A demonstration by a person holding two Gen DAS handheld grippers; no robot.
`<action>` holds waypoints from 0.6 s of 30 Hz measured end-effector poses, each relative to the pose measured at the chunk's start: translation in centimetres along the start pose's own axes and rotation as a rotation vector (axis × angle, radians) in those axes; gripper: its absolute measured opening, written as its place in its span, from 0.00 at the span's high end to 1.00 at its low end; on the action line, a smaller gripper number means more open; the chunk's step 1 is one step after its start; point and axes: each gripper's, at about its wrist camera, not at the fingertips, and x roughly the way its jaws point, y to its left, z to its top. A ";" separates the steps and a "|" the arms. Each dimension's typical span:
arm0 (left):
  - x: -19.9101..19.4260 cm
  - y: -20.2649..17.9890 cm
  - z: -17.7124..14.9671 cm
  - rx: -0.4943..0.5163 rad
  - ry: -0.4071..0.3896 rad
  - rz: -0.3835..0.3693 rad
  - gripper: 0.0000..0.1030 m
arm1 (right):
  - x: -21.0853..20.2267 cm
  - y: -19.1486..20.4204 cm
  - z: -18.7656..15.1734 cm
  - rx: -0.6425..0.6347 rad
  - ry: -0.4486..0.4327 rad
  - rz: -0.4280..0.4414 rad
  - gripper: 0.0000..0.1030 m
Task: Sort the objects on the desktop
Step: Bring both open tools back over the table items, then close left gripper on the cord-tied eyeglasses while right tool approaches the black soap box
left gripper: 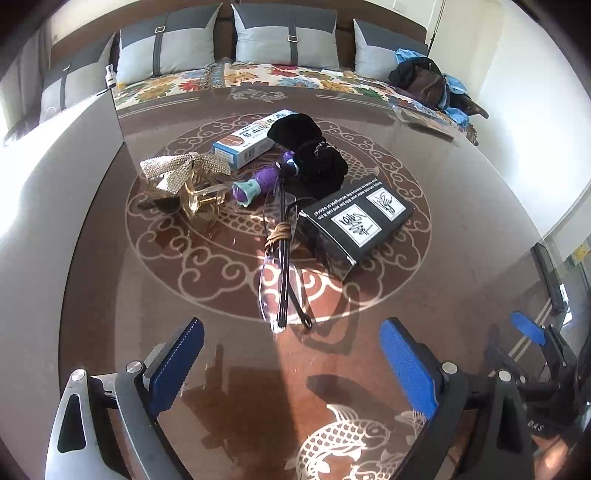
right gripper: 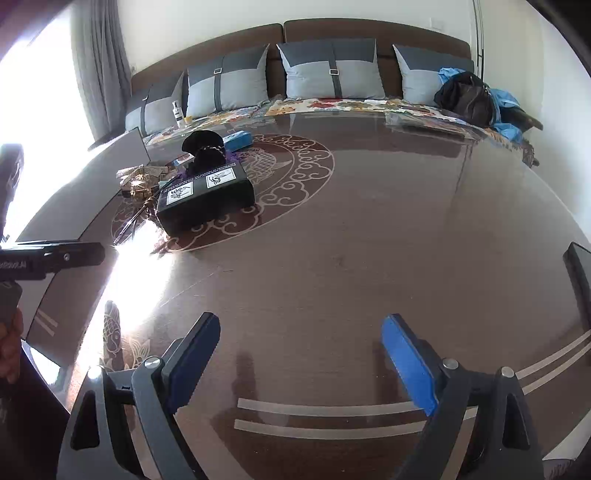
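Two hand-held grippers hover over a glossy brown table [left gripper: 461, 192] patterned with fish and cloud scrolls, both with blue-padded jaws spread wide and nothing between them. The left gripper [left gripper: 291, 369] faces a cluster of objects at the table's centre: a black box [left gripper: 354, 221] with white calligraphy labels, a black pouch [left gripper: 314, 147] resting behind it, a blue and white carton [left gripper: 251, 140], a purple toy [left gripper: 258, 184], a glittering gold ornament [left gripper: 184, 184], and clear glasses [left gripper: 282, 280] with a cord wound around their folded arms, lying nearest the jaws. The right gripper [right gripper: 299, 362] points at bare tabletop, well apart from the cluster. A sofa [right gripper: 332, 33] with grey cushions runs behind.
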 end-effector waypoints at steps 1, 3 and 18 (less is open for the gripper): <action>0.8 0.2 0.7 -0.010 0.008 0.011 0.06 | -0.1 -0.1 0.0 0.006 -0.002 0.002 0.13; 2.1 0.5 1.8 -0.024 0.024 0.035 0.06 | -0.3 -0.7 0.0 0.033 -0.006 0.010 0.13; 4.0 1.1 2.4 0.064 -0.002 0.083 0.81 | -0.2 -3.9 0.3 0.190 0.012 0.043 0.13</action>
